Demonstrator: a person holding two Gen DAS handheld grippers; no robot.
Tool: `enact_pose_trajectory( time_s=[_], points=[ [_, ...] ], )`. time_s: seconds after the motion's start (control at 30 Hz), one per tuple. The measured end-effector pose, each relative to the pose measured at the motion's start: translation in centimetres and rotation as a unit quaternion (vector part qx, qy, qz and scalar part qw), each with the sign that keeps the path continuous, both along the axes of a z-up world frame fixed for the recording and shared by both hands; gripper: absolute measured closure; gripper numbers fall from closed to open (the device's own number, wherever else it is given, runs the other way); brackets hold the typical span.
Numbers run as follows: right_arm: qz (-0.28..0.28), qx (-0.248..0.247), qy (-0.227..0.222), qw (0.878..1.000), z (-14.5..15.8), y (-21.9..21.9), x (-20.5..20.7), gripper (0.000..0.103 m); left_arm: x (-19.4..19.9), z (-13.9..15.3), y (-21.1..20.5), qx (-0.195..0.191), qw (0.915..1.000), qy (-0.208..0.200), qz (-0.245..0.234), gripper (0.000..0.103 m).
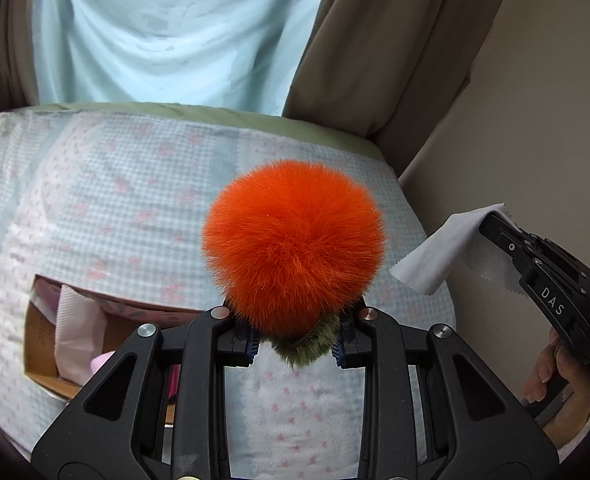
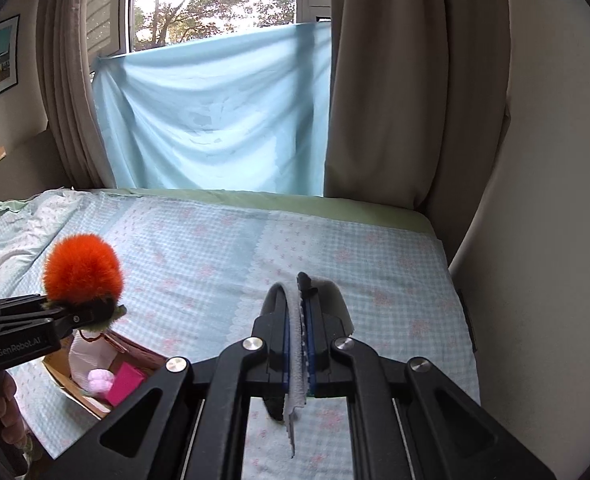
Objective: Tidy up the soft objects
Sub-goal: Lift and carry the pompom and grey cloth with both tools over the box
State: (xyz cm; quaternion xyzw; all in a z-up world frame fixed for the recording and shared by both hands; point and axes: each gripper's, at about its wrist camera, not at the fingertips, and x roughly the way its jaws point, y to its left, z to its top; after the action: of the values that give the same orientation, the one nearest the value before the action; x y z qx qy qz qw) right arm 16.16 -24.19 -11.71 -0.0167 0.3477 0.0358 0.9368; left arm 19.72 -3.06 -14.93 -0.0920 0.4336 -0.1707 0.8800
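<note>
Pompom [image 1: 293,248], orange and fluffy with a green furry base, sits between the fingers of our left tool [image 1: 295,346]; the tool is closed on that green base and the orange ball points forward, away from us. We hold it in the air above the bed [image 1: 135,184], not touching the cover.

Our right tool [image 2: 299,344] is closed on a white cloth [image 2: 295,364] with zigzag edges. The cloth is folded over the fingers and its loose corner hangs down toward us. This tool is also above the bed, near the right edge by the wall.

The cardboard box [image 2: 61,374] lies open on the bed, to the left and low in both views. Inside it we see a pink block [image 2: 125,388], a pale pink ball [image 2: 101,380] and some white striped fabric [image 1: 75,332].

We judge that the box is where the soft things go. The box lies down and to the left of the pompom, just beside the left tool, while the right tool with the cloth is well apart from it. So the left hand is nearer, and we think the pompom should go in first, with a move down and left.
</note>
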Motion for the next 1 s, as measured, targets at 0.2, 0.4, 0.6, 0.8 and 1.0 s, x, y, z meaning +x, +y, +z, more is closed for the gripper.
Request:
enact_pose_trajectory(
  time_s=[0.2, 0.4, 0.6, 0.8, 1.0],
  points=[
    [0.012, 0.013, 0.004, 1.0, 0.7, 7.4, -1.1, 0.097, -0.1, 0.5, 6.8, 0.026, 0.9994, 0.004, -0.02, 0.079],
    [0.007, 0.026, 0.027, 0.999, -0.3, 15.0, -1.0, 0.097, 0.0, -1.0, 14.3, 0.042, 0.9979, 0.029, -0.038, 0.079],
    [0.002, 0.034, 0.055, 0.998, -3.1, 21.8, -0.1, 0.097, 1.0, -4.4, 20.9, 0.058, 0.9951, 0.06, -0.052, 0.079],
    [-0.007, 0.044, 0.099, 0.994, -6.6, 26.7, 0.8, 0.097, 1.9, -8.5, 25.0, 0.065, 0.9908, 0.102, -0.061, 0.079],
    [-0.01, 0.048, 0.145, 0.988, -9.9, 29.2, 1.2, 0.097, 2.6, -11.9, 26.4, 0.062, 0.9868, 0.138, -0.058, 0.079]
  ],
)
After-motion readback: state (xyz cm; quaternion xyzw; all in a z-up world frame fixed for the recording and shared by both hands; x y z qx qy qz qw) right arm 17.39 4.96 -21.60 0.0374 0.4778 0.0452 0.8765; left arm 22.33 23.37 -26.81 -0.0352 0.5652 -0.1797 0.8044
